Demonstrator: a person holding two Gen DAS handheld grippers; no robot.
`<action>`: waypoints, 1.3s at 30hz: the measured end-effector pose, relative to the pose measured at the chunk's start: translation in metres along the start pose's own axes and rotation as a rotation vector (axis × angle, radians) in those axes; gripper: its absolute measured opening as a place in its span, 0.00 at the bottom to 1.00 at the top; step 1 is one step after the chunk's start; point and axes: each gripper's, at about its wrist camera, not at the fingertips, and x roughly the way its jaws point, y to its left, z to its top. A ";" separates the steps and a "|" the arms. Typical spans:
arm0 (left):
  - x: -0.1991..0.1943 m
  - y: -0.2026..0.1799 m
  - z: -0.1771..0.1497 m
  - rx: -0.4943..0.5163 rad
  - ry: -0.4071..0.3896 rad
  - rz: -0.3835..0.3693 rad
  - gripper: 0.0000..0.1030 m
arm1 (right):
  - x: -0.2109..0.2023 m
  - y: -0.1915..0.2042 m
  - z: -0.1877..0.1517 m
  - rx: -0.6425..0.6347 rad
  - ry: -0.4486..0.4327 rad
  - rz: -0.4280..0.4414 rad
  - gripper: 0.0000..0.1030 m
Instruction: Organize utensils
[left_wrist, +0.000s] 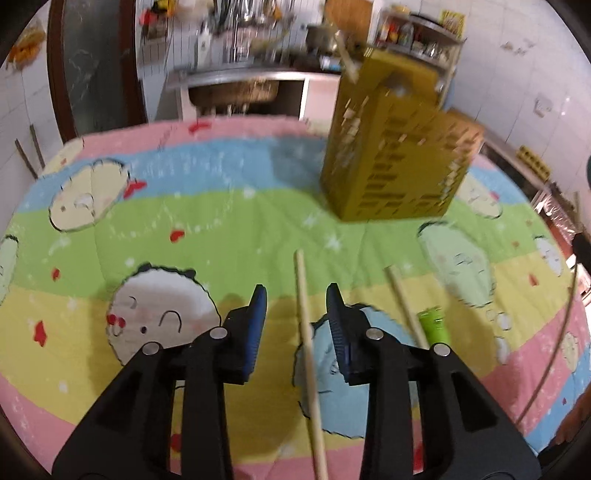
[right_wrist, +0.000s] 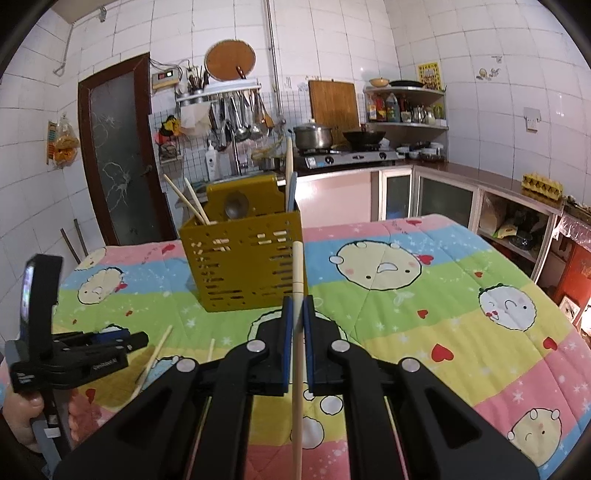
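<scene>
A mustard-yellow slotted utensil holder (right_wrist: 243, 258) (left_wrist: 399, 147) stands upright on the patterned cloth, with chopsticks (right_wrist: 188, 199), a metal spoon (right_wrist: 236, 206) and long handles (right_wrist: 290, 177) in it. My right gripper (right_wrist: 298, 306) is shut on a pale wooden chopstick (right_wrist: 298, 273), which points up toward the holder's front right corner. My left gripper (left_wrist: 295, 295) (right_wrist: 142, 339) is open and low over the cloth. One loose chopstick (left_wrist: 306, 350) lies between its fingers without touching the pads. A second chopstick (left_wrist: 406, 306) lies just to the right of them.
A colourful cartoon quilt (right_wrist: 406, 295) covers the table. A small green object (left_wrist: 436, 325) lies beside the second chopstick. A kitchen counter with a stove (right_wrist: 343, 155), a sink and hanging utensils runs behind the table. A person's hand (right_wrist: 22, 417) holds the left gripper.
</scene>
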 end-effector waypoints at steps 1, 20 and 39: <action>0.006 0.000 0.000 0.003 0.017 0.004 0.31 | 0.004 -0.001 0.000 0.002 0.010 -0.001 0.06; 0.023 -0.013 0.006 0.064 0.024 0.024 0.04 | 0.024 -0.003 -0.002 0.006 0.055 -0.014 0.06; -0.109 -0.037 0.005 0.101 -0.426 0.005 0.04 | -0.010 0.004 0.014 -0.008 -0.063 -0.014 0.06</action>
